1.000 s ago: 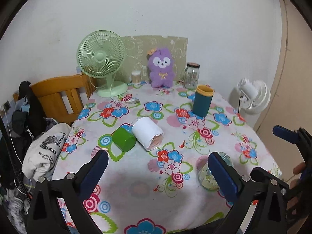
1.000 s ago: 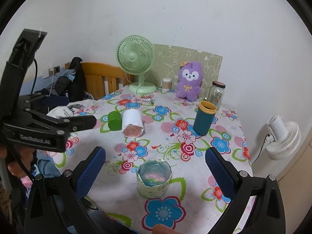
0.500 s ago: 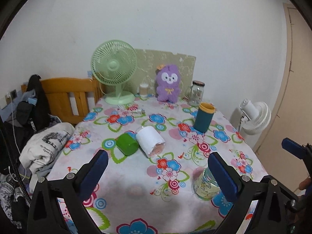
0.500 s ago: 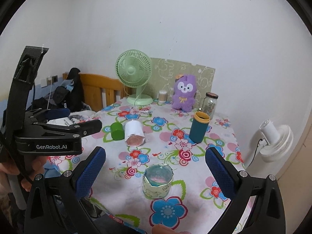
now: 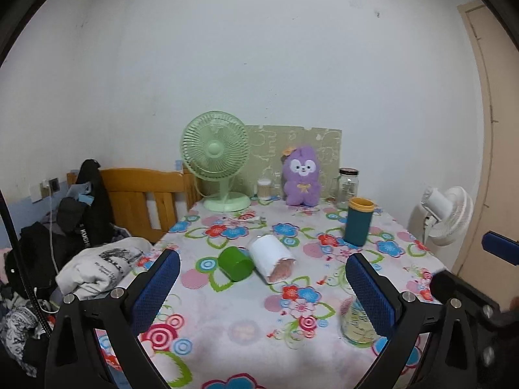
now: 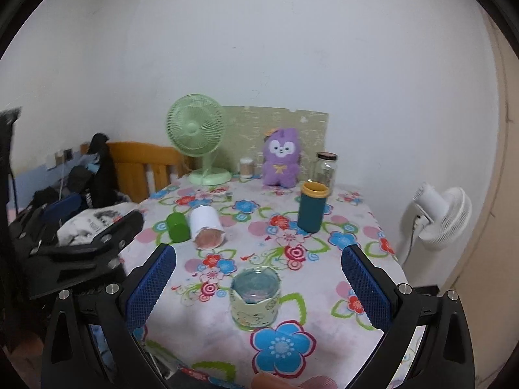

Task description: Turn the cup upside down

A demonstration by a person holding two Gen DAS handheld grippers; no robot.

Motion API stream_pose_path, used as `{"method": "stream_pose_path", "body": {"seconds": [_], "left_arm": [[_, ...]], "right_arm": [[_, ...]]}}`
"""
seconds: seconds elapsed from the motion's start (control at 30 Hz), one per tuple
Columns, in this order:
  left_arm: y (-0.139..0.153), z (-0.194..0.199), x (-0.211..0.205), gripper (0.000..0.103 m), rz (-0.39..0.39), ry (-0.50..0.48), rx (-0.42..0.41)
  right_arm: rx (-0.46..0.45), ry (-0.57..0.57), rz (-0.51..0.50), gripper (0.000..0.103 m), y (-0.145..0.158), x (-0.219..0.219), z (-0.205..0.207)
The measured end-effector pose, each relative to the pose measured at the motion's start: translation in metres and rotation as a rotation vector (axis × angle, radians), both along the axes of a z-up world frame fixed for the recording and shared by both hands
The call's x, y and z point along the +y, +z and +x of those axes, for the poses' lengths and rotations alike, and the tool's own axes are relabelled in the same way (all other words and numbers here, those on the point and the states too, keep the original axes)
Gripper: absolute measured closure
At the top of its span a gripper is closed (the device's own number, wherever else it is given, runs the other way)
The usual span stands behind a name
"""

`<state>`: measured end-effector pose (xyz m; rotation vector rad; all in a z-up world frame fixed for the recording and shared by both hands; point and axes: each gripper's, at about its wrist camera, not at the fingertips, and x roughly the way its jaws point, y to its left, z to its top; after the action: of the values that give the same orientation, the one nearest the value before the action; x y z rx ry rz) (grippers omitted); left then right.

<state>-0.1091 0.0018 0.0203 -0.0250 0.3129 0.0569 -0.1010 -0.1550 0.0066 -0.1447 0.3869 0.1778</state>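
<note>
A short glass cup with a pale green patterned sleeve (image 6: 255,296) stands upright, mouth up, near the front edge of the flowered table (image 6: 350,227). It also shows in the left wrist view (image 5: 355,324), partly behind my left gripper's right finger. My right gripper (image 6: 258,287) is open, held back from the table, with the cup between its fingers in the view. My left gripper (image 5: 262,287) is open and empty, to the left of the cup. A white cup (image 6: 207,227) and a green cup (image 6: 177,227) lie on their sides mid-table.
A teal tumbler with a yellow rim (image 6: 312,207) stands right of centre. A green fan (image 6: 198,142), a purple plush (image 6: 281,157) and a glass jar (image 6: 325,168) line the back. A wooden chair with clothes (image 5: 129,201) is left, a white fan (image 6: 441,217) right.
Both grippers have pulled back and risen, so the table looks farther away and lower in both views. The cups have not moved. Both grippers stay open.
</note>
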Motion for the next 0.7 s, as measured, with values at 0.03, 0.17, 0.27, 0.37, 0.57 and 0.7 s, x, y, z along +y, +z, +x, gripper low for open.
{"method": "stream_pose_path", "body": {"seconds": [0.03, 0.17, 0.27, 0.37, 0.57, 0.7], "left_arm": [[-0.0005, 0.0004, 0.0, 0.0, -0.012, -0.006, 0.002], [-0.0005, 0.0032, 0.0024, 0.0, -0.036, -0.005, 0.004], [0.0009, 0.0009, 0.0036, 0.0, -0.052, -0.006, -0.004], [0.0009, -0.0008, 0.0019, 0.0, -0.049, -0.003, -0.005], [-0.0001, 0.0004, 0.0014, 0.0, -0.053, -0.008, 0.015], [-0.0007, 0.002, 0.0042, 0.0, -0.066, 0.002, 0.018]], "right_arm": [[0.001, -0.009, 0.003, 0.0, 0.0, -0.002, 0.0002], [-0.012, -0.052, 0.006, 0.0, 0.0004, -0.0096, -0.0023], [-0.018, -0.062, -0.009, 0.0, -0.0014, -0.0096, -0.0031], [-0.014, -0.065, -0.024, 0.0, -0.0046, -0.0065, -0.0022], [-0.011, -0.064, -0.023, 0.0, -0.0058, -0.0059, -0.0022], [-0.004, -0.067, -0.019, 0.0, -0.0066, -0.007, -0.0007]]}}
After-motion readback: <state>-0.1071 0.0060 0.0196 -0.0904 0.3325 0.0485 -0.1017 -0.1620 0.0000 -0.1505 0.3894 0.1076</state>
